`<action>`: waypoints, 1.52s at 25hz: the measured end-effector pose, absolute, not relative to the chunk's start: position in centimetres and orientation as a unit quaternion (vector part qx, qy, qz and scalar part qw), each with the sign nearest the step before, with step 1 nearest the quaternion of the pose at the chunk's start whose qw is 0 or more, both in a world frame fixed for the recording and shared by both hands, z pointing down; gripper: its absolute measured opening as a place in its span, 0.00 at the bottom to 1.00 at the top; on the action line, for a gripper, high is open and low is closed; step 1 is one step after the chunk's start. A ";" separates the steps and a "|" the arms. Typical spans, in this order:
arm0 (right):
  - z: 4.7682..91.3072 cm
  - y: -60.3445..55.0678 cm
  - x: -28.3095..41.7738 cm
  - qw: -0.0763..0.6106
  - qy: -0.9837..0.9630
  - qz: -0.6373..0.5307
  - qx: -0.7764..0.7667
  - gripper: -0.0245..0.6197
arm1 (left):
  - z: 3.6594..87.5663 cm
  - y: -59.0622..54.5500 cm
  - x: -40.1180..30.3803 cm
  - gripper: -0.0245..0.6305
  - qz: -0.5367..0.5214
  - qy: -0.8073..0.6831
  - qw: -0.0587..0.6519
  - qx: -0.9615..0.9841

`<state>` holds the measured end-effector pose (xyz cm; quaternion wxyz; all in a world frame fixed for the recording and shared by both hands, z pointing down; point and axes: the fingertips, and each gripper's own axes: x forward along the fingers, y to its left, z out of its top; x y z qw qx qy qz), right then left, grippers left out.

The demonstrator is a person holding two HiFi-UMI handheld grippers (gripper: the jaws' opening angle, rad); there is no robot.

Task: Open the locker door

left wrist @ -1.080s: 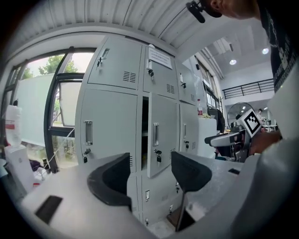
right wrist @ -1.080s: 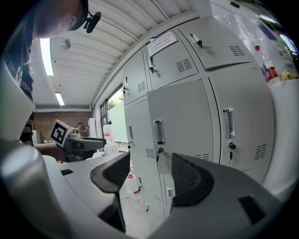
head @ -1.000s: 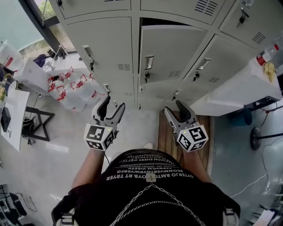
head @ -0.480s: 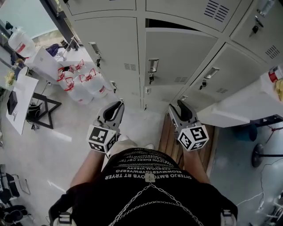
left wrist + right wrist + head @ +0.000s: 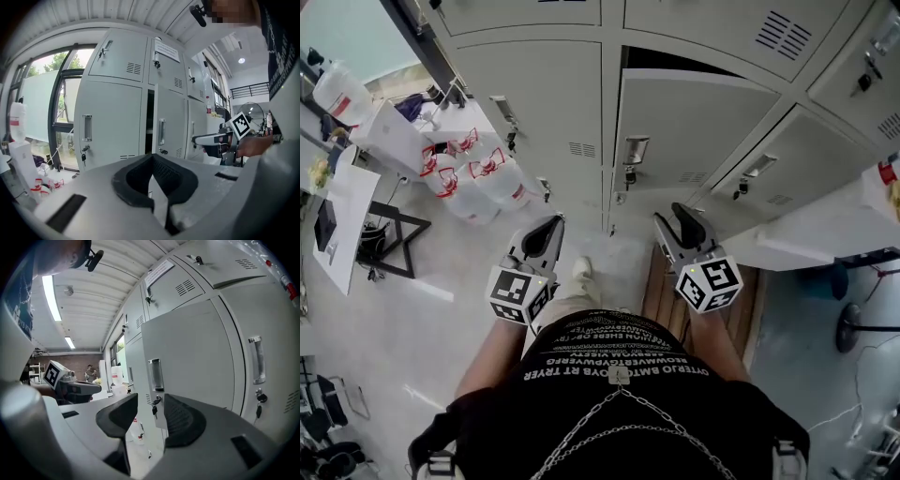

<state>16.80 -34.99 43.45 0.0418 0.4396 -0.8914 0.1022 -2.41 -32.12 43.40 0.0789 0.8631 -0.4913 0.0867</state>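
Grey locker door (image 5: 703,127) ajar, far centre; handle (image 5: 635,150) at its left edge. Left gripper (image 5: 551,225) pressed together, empty, near left. Right gripper (image 5: 673,217) spread, empty, apart from door.

this is looking like the locker corner of an industrial workspace: grey metal lockers (image 5: 534,103) are standing in a bank, big water jugs (image 5: 483,183) are sitting on the pale floor (image 5: 441,272) by a tall window (image 5: 65,122), and a strip light (image 5: 48,296) is glowing under a ribbed ceiling (image 5: 93,301).
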 end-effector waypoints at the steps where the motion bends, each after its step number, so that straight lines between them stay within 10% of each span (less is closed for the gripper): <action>1: 43.3 -35.4 16.3 0.041 -0.893 0.100 0.438 0.31 | 43.5 -32.9 -2.8 0.04 0.084 -0.491 0.080 0.863; 38: 43.3 -52.1 7.4 0.060 -0.861 0.111 0.492 0.35 | 48.1 -48.2 -7.0 0.04 0.127 -0.395 0.109 0.903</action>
